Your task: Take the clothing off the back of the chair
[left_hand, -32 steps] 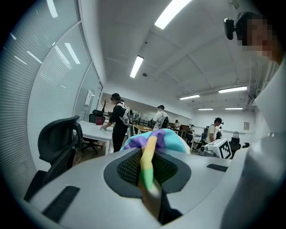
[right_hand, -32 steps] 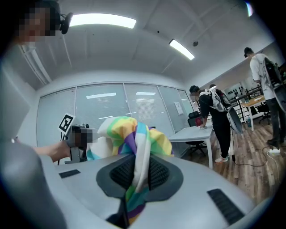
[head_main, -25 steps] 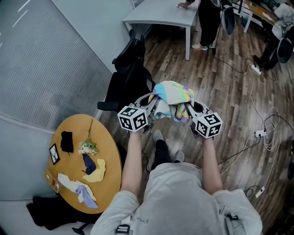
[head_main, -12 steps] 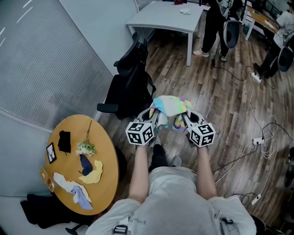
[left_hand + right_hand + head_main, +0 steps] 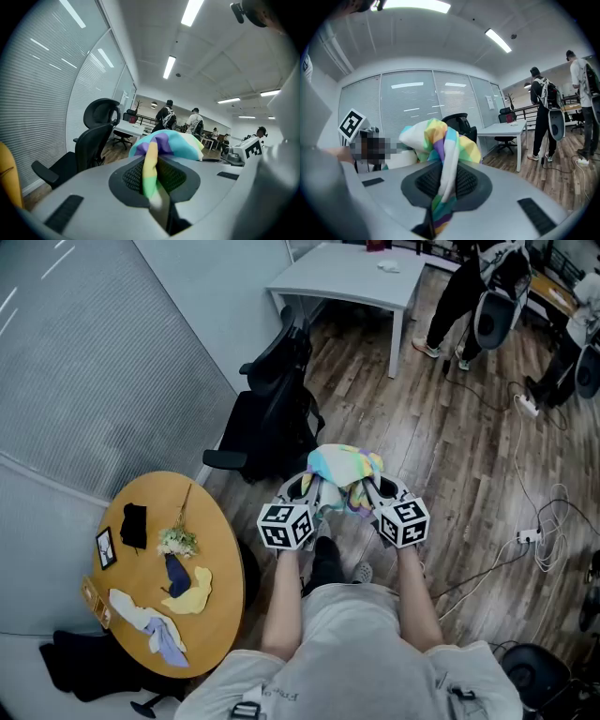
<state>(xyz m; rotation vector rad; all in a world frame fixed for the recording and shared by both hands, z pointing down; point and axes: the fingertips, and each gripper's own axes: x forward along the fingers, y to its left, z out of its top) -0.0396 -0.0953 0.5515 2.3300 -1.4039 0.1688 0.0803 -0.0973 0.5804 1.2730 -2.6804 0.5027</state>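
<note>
The left claw [image 5: 157, 185] and the right claw [image 5: 440, 187] are each pinched shut on a fold of the striped cloth [image 5: 343, 465]. It hangs in the air between them, off the chair [image 5: 272, 418] and just on its near side. Each claw grips only a thin bit, so a hard tug apart could pull the cloth free and drop it on the floor [image 5: 441, 456].
</note>
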